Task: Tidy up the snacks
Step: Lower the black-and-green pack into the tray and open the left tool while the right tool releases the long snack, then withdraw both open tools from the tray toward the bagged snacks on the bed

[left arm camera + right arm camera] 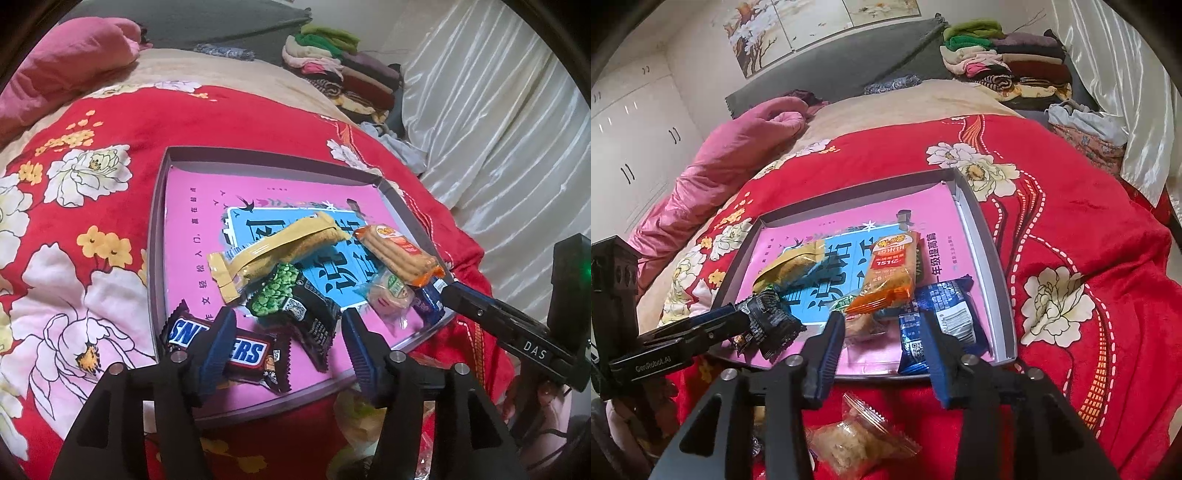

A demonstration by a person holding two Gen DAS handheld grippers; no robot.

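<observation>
Your left gripper (288,343) jaws part-open over the Snickers bar (225,349); right gripper (882,339) part-open, empty, above the tray (975,229).

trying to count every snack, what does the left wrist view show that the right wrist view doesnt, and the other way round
Only the left wrist view shows the Snickers bar whole, lying in the tray's near corner. Only the right wrist view shows a clear-wrapped snack on the red bedspread, outside the tray, and the blue packet's full face. Both show the tray with the yellow packet, orange biscuit packet and green-and-black packet, and both grippers open, holding nothing.
</observation>
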